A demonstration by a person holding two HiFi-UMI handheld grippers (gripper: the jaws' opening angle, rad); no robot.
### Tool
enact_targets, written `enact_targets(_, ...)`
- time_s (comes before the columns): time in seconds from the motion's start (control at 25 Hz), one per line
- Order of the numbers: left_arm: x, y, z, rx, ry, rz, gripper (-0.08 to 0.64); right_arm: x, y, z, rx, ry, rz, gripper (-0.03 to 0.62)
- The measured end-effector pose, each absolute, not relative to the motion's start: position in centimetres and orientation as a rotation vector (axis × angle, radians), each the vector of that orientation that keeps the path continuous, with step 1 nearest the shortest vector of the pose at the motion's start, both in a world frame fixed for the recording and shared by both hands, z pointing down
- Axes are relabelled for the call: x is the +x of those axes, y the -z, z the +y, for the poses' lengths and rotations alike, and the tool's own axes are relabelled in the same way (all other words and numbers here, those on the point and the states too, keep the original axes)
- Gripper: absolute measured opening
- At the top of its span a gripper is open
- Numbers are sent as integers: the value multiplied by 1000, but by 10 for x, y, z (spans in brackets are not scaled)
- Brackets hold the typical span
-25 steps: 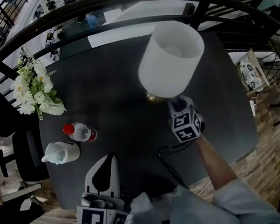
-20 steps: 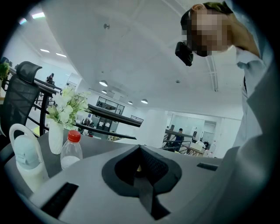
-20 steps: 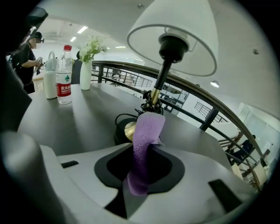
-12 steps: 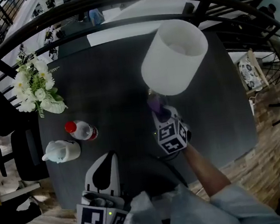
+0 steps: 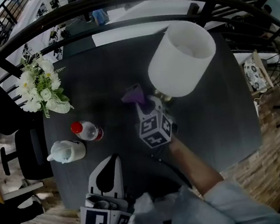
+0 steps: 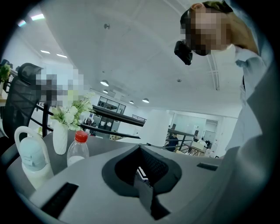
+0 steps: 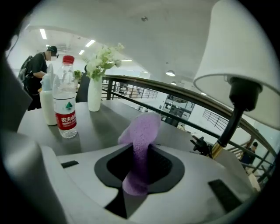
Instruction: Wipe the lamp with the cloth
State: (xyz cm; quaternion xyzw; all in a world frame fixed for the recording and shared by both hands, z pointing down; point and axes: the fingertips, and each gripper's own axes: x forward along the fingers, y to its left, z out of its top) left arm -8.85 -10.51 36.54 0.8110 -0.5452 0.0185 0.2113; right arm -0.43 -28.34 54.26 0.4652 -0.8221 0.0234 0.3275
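Cloth (image 5: 133, 94) clamped in right gripper (image 5: 146, 104), just left of lamp (image 5: 181, 58) | left gripper (image 5: 113, 160) clenched empty, near edge of table (image 5: 99, 68)

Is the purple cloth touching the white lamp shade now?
Apart. The right gripper view shows the cloth, clamped in the right tongs, with open background between it and the lamp shade.

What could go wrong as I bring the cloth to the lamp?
The cloth is pinched by one narrow fold in the right gripper; rubbing may tug it free. The lamp carries a wide shade on a thin stem, and the left gripper is far from it, so a push might tip it.
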Motion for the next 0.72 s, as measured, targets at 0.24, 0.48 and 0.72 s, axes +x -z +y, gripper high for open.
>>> enact_targets(0.24,-84,-369,-108,2257,-61,-1511,12,34,-551,-296,1342,-118,-2033,91)
enact_targets(0.48,-71,-370,-114,2265,-52,-1486,12,70,-555,-279,1321,-113,-1993,91)
enact_targets(0.72,-51,-371,-114,2265,-79,-1448,12,119,-561,-266,1346,-141,-1948,91)
